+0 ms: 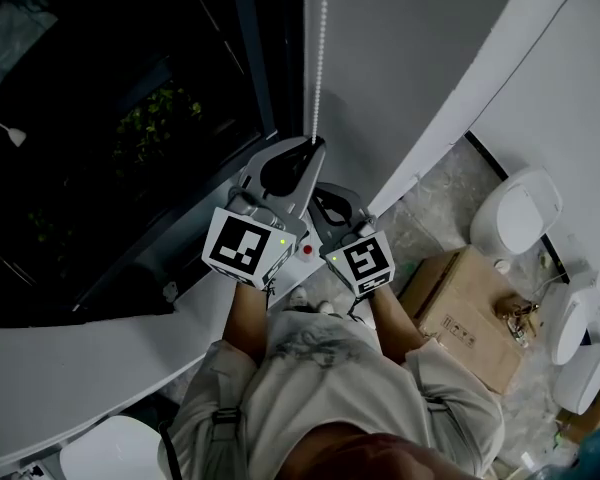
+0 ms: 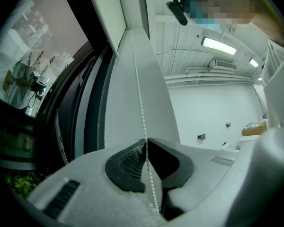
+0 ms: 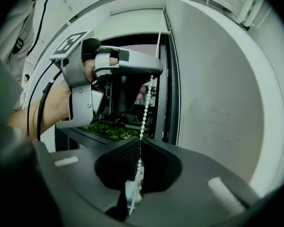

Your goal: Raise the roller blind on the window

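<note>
Vertically, bead chain (image 1: 319,58) pinched in left claw (image 2: 146,142), right claw (image 3: 138,144) gripping it below.

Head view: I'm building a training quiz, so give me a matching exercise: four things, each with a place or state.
1 bead chain
2 left gripper
3 right gripper
4 cardboard box

A on the floor
B shut on the chain, lower down
C hangs beside the window
D shut on the chain, higher up

Pairs: 1-C, 2-D, 3-B, 4-A
</note>
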`<state>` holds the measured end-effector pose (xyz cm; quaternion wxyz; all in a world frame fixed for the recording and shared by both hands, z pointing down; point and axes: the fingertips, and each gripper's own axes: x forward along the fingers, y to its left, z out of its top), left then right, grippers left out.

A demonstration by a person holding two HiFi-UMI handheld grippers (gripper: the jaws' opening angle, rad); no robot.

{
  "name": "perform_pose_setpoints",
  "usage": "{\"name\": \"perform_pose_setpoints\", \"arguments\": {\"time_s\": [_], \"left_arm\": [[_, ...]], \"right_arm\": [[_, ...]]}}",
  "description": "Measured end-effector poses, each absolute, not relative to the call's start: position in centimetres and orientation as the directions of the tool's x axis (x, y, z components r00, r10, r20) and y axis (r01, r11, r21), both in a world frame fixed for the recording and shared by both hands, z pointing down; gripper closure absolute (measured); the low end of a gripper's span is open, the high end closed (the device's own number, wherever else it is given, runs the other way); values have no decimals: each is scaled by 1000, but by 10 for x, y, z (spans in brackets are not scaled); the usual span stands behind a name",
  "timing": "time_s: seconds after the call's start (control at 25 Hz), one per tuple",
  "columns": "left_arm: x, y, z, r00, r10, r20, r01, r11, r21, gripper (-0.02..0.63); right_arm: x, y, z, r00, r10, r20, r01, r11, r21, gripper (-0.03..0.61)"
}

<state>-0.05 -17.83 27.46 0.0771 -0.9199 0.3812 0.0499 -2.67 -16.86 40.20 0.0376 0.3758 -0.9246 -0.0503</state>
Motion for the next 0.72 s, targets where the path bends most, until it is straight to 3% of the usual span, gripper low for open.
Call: {"name": "perform_pose_setpoints", "arguments": {"time_s": [0.72], "left_arm": [[0,-188,338,702,-711,-37,-712,-702,-14,594]], "right_arm": [[-27,-174,468,-700,-694,169,-691,718,84,566]]}}
